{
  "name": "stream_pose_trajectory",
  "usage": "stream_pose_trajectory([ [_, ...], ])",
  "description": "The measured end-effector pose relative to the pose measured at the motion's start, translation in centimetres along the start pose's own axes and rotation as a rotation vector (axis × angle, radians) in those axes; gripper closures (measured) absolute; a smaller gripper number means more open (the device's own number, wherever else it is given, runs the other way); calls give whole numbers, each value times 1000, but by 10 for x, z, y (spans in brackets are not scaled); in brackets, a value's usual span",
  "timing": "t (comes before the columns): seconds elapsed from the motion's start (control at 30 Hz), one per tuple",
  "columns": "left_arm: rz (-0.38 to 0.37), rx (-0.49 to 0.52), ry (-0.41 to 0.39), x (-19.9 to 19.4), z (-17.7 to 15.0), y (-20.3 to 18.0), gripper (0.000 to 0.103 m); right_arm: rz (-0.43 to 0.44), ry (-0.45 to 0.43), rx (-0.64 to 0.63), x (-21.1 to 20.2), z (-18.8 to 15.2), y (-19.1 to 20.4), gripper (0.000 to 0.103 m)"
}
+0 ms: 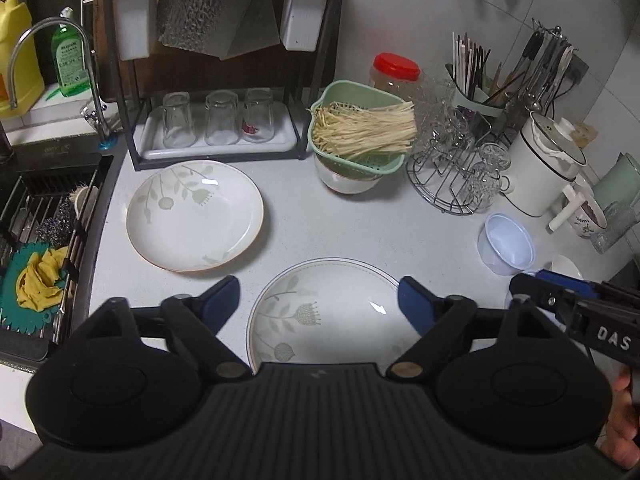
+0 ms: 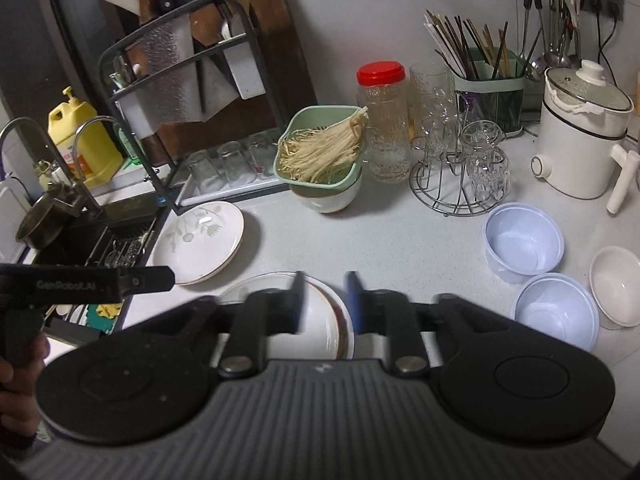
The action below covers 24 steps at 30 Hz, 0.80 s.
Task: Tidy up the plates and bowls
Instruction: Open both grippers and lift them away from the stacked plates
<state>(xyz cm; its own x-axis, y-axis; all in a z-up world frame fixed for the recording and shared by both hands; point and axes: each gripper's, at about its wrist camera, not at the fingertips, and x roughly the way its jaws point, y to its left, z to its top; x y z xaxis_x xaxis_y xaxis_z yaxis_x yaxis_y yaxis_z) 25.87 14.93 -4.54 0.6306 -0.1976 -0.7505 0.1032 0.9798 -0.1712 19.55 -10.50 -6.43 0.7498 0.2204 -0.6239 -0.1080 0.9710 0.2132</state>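
A home kitchen: a speckled counter (image 1: 360, 232) beside a sink (image 1: 44, 216) and curved tap (image 1: 44, 40), crowded with a dish rack (image 1: 224, 80), chopstick holder (image 2: 490, 92), upturned glasses (image 1: 220, 120) and electric pot (image 2: 580, 136).

The right gripper (image 2: 323, 300) hovers above a white floral plate with a brown rim (image 2: 320, 320) on the pale speckled counter (image 2: 400, 236), its blue-padded jaws apart with nothing between them. A second white floral plate (image 2: 200, 244) lies near the sink's edge. At right, two pale blue plastic bowls (image 2: 524, 240) sit just beside a small white dish (image 2: 616, 284). The left gripper (image 2: 152, 279) reaches in from the left edge.
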Motion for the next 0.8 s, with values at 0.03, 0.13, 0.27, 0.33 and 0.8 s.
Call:
stream_pose_trajectory([
  [0.03, 8, 4, 7, -1, -2, -1, 11, -3, -9, -6, -1, -3, 0, 35],
  [0.13, 2, 16, -6, -10, -11, -1, 7, -8, -23, 2, -8, -11, -2, 18],
  [0.27, 24, 19, -10, -17, -22, -2, 5, -7, -31, -2, -15, -22, -1, 18],
  [0.33, 24, 18, -17, -22, -27, -3, 5, -9, -33, 13, -20, -26, -1, 18],
  [0.8, 76, -26, -38, -41, -54, -27, 4, 23, -50, -29, -46, -44, -14, 18],
])
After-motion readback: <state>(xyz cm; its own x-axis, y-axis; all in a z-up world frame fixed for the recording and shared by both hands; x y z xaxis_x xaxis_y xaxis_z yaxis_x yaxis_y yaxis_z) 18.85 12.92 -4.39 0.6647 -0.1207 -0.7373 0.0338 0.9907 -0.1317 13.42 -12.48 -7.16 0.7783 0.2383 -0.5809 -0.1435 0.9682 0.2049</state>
